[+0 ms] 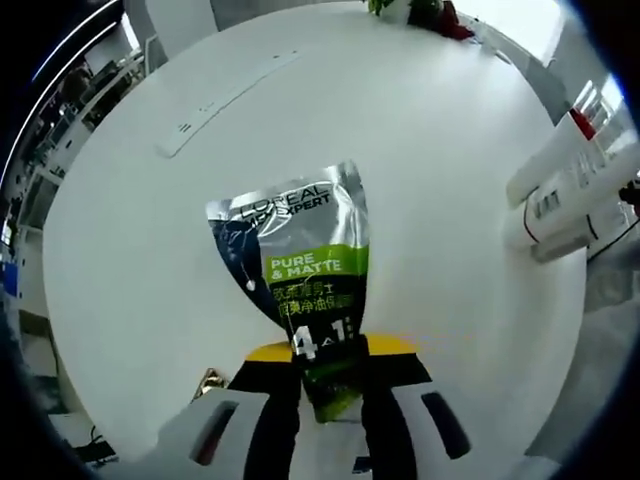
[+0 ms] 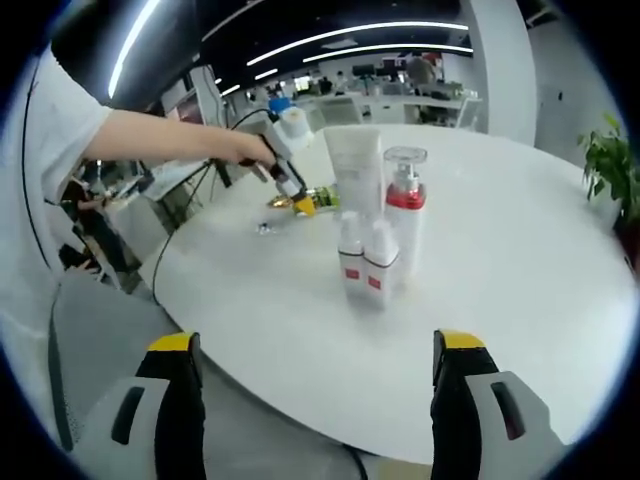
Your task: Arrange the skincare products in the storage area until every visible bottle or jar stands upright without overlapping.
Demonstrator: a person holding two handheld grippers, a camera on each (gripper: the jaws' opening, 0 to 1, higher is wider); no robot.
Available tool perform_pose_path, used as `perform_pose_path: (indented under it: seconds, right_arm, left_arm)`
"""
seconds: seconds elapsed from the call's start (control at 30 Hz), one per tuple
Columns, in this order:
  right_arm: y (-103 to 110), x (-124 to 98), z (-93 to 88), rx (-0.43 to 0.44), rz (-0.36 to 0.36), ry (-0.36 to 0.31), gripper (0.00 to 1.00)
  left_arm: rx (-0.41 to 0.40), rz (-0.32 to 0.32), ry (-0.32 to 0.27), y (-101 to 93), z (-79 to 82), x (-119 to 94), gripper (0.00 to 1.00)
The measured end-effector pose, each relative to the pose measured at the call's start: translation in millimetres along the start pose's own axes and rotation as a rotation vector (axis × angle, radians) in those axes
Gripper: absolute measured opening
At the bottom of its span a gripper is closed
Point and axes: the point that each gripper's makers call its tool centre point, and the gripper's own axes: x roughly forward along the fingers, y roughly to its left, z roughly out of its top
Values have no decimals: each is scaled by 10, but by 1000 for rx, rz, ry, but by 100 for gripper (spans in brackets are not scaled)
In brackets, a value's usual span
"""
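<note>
Here the left gripper (image 1: 330, 385) is clenched on the lower end of one silver and green sachet (image 1: 300, 270), which lies flat on the round white table (image 1: 420, 150) and points away from the jaws. In the left gripper view a small gold-coloured bit (image 1: 208, 381) sits on the table just beside the left jaw; what it is cannot be told. A long flat white strip (image 1: 225, 95) lies well apart, toward the far edge.

In the right gripper view four containers stand upright in one tight cluster near the middle of the table: one tall white tube (image 2: 354, 170), one pump bottle (image 2: 405, 205) with a red collar and clear cap, and two small white bottles (image 2: 366, 262) with red labels, side by side in front and touching or nearly so. Some of these bottles also show at the right edge of the left gripper view.

The right gripper (image 2: 315, 400) is released, its two jaws wide apart, held off the near edge of the table and well apart from the cluster. A person's hand (image 2: 245, 148) holds the left gripper at the far left side of the table, where the sachet sits. One potted plant (image 2: 607, 165) stands at the right edge.

Bare tabletop lies all round the cluster, widest to its right and front.
</note>
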Motion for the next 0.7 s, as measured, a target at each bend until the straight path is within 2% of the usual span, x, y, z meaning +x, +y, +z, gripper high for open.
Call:
perform_pose_path:
  seconds: [0.07,0.17,0.3,0.4,0.53,0.7]
  right_arm:
    - [1,-1,2,0,1,-1,95]
    - [-5,-3,6,1,-2,-2,95]
    - [-6,-6,15,1,-2,-6,95]
    - [-4,-7,20,0,-1,-8,95]
    - [0,-8,28,-1,2,-13,95]
    - [19,-10,45,-9,10,-21,95]
  left_arm:
    - [2,-2,-5,26,8,21,19]
    - [-36,-2,-16,55,9,35,14]
    - [-48,10,-32,48,-8,21,6]
    - [-40,18,-39,-16,-54,-36,5]
    - [-114,-18,-88,-112,-32,-134,5]
    - [-134,-25,-120,-185,-54,-290,5]
